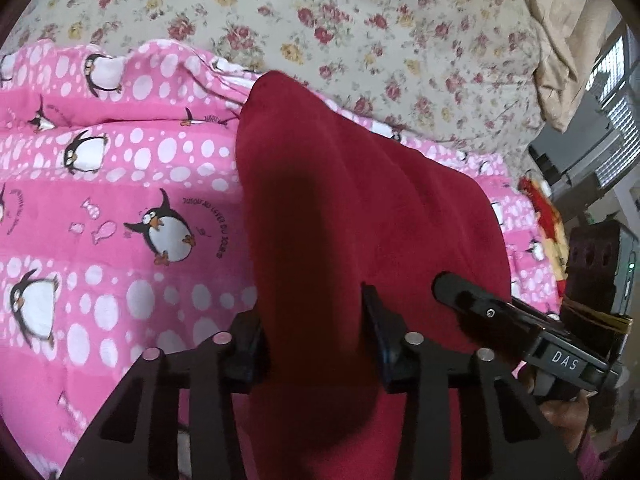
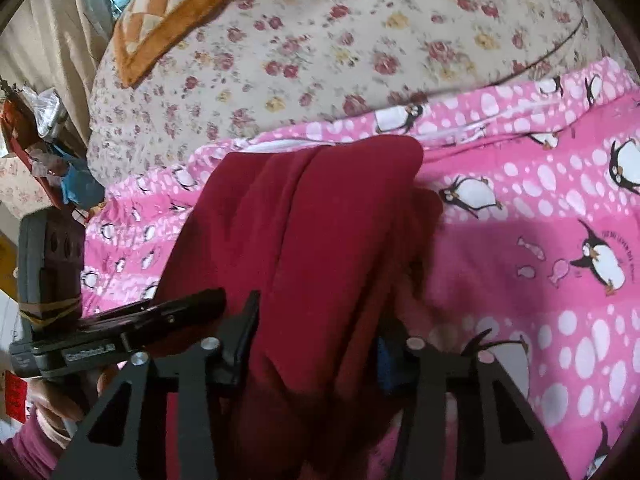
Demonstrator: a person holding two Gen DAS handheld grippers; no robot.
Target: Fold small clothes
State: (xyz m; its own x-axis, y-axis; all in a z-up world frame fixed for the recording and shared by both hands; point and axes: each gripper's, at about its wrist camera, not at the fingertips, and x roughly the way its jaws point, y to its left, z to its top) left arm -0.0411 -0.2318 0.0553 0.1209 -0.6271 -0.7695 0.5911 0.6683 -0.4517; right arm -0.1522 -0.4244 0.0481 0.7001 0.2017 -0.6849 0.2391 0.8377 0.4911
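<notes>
A dark red garment (image 1: 340,208) hangs in folds over the pink penguin blanket (image 1: 120,208). My left gripper (image 1: 316,336) is shut on the near edge of the red garment, which bunches between its fingers (image 1: 378,320). In the right wrist view the same red garment (image 2: 312,220) is lifted and draped, and my right gripper (image 2: 316,344) is shut on its near edge. The right gripper also shows in the left wrist view (image 1: 480,312), close beside the left one. The left gripper shows in the right wrist view (image 2: 160,316) at the lower left.
A floral bedsheet (image 1: 360,20) covers the bed beyond the pink blanket (image 2: 540,220). An orange checked pillow (image 2: 172,12) lies at the far left. A beige curtain (image 1: 568,40) and bedside clutter (image 2: 48,140) stand at the bed's edge.
</notes>
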